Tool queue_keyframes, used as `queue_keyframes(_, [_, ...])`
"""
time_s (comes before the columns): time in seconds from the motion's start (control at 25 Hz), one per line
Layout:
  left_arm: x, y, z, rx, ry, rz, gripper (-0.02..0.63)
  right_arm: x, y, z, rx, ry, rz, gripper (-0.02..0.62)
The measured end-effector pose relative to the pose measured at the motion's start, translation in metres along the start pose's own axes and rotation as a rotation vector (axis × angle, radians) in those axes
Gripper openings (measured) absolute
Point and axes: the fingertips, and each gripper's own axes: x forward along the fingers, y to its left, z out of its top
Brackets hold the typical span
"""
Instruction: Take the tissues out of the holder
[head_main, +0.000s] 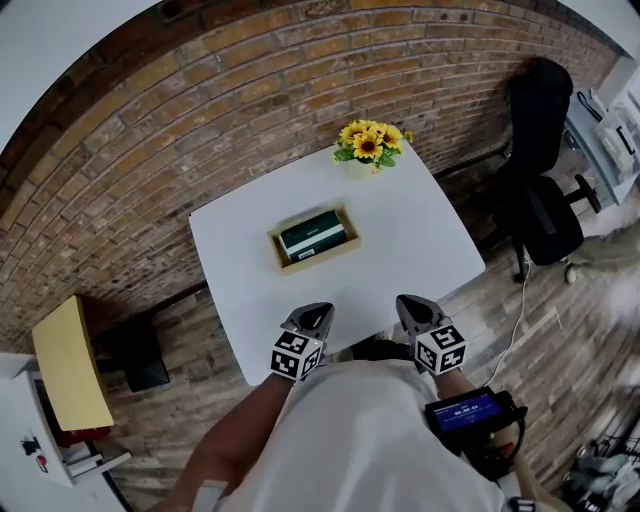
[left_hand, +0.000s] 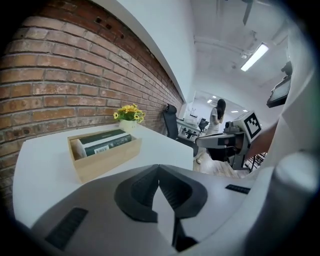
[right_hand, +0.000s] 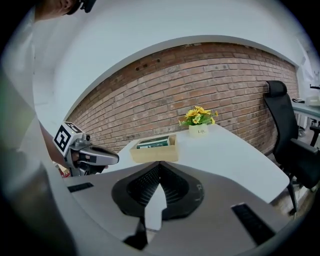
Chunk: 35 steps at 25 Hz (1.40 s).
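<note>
My left gripper (head_main: 317, 312) and right gripper (head_main: 409, 304) were both closed and empty. I feared the snug tissues (head_main: 312, 236) might drag the holder (head_main: 276, 251) up too.

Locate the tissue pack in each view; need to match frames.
Head view: tissue pack in the holder, mid-table, just left of picture centre.
Left gripper view: left of centre, mid-height.
Right gripper view: near centre, slightly above the middle.
Shared landmark: flowers, on the table's far edge by the brick wall, to the right of the pack in all three.
</note>
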Motion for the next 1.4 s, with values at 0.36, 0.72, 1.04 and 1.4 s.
queue_keyframes(0.36, [0.012,0.027,0.018,-0.027,0.019,0.100,0.009,0.044,-0.005,0.013,-0.026,0.060,0.144,0.006])
queue_keyframes(0.72, [0.037,0.049,0.044,0.032,0.082,0.194,0.009,0.074,-0.020,0.021,-0.027,0.106,0.264,0.006])
queue_keyframes(1.04, [0.053,0.071,0.055,0.138,0.194,0.229,0.011,0.091,-0.032,0.027,-0.013,0.109,0.329,0.006])
queue_keyframes(1.4, [0.057,0.116,0.064,0.244,0.295,0.241,0.019,0.095,-0.042,0.026,0.013,0.112,0.348,0.006])
